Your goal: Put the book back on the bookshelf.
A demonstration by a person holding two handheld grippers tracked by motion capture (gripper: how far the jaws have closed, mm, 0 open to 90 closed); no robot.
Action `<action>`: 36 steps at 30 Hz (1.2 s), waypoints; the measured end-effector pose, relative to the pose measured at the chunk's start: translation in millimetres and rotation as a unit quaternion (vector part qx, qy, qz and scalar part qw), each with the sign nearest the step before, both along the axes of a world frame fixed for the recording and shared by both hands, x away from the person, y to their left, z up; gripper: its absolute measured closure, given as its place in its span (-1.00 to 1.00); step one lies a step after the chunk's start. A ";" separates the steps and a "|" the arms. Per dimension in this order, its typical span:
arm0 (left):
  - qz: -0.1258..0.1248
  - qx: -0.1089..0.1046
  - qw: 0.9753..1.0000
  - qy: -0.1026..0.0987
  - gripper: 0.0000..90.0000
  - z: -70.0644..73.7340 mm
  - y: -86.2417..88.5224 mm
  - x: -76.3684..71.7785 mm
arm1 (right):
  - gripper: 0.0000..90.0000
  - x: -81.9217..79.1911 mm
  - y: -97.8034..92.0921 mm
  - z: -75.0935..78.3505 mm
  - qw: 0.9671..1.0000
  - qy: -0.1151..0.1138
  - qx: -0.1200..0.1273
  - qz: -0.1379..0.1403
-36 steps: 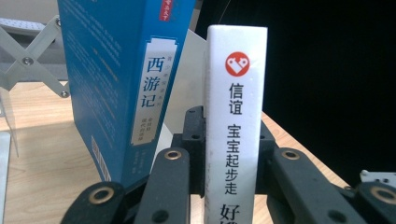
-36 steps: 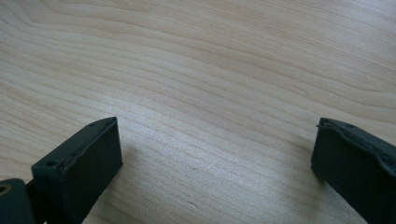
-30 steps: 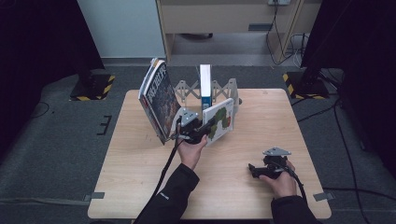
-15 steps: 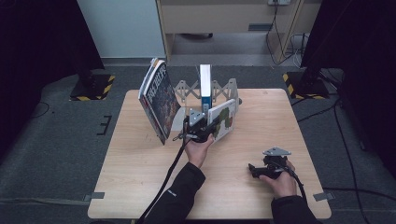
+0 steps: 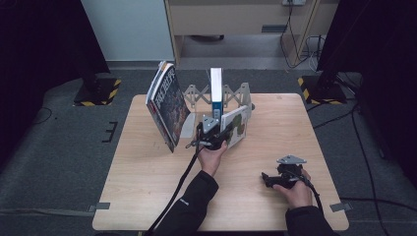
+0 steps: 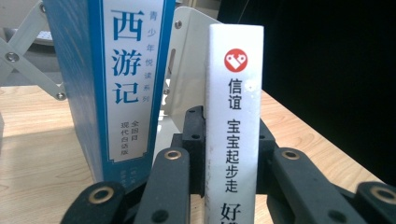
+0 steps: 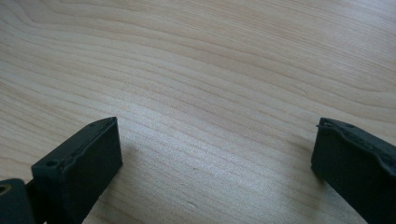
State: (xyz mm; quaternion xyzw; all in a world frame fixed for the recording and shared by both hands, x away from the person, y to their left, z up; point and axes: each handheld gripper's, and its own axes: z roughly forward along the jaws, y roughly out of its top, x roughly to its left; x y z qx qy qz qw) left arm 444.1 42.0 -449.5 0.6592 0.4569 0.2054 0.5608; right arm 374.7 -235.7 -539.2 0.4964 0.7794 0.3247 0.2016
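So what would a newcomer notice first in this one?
Probably the thin white book clamped spine-out in the left gripper, beside the upright blue book in the folding rack. Next, the big book leaning at the table's left, and the right gripper idle, open.

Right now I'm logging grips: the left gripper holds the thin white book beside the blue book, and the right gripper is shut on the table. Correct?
Not quite: the right gripper is open, its jaws spread wide over bare table, as the right gripper view shows. The left gripper does hold the white book beside the blue book.
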 end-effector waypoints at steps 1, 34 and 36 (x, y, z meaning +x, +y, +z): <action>0.001 0.000 1.000 0.000 0.65 -0.7 -0.2 0.6 | -0.96 0.0 0.0 0.0 1.000 0.000 0.000 0.000; -0.022 0.028 0.999 0.019 0.63 -28.0 11.4 -21.8 | -0.96 0.0 0.1 0.0 1.000 0.000 0.000 0.000; -0.023 0.029 0.999 0.020 0.63 -29.8 12.3 -23.3 | -0.96 0.0 0.0 0.0 1.000 0.000 0.000 0.000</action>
